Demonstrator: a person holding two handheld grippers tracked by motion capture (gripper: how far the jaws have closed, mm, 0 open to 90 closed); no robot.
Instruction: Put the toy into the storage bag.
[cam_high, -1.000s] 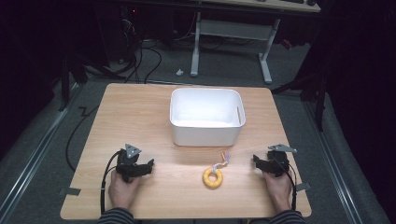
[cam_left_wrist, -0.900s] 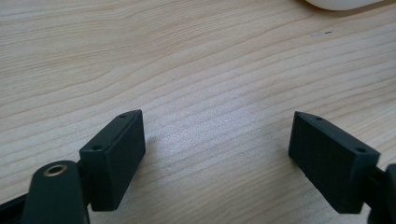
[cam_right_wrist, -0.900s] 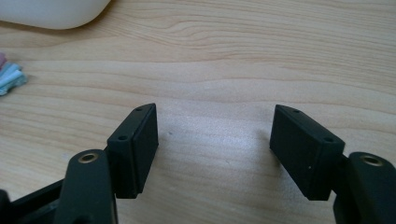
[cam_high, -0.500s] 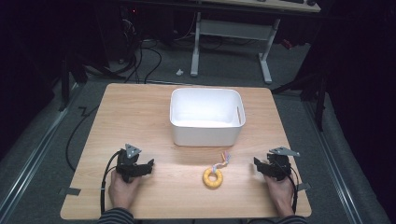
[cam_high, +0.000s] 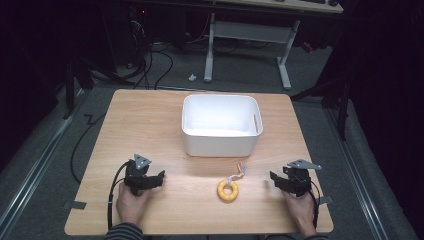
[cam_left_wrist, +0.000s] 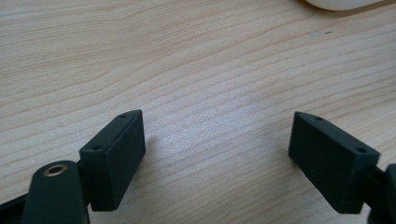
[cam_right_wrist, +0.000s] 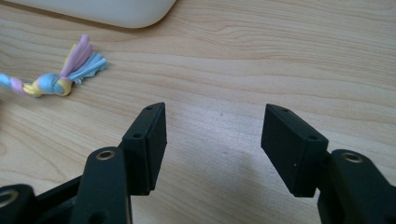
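Yellow ring toy (cam_high: 227, 190) low centre of frame, tassel tail toward upper right; lying left of right gripper (cam_high: 278, 179), jaws part-spread, just been closing, empty. Left gripper (cam_high: 156, 178) farther off, spread wide.

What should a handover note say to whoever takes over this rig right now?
Left gripper: open, empty, resting near the wooden table's front left.
Right gripper: open, nothing between the jaws, which have just been closing; near the front right.
Yellow ring toy with a pastel braided tassel: lying on the table between the grippers, untouched.
White plastic bin: behind the toy, looks empty.
Done: nothing yet. Left: probably grasp the toy and place it in the bin.
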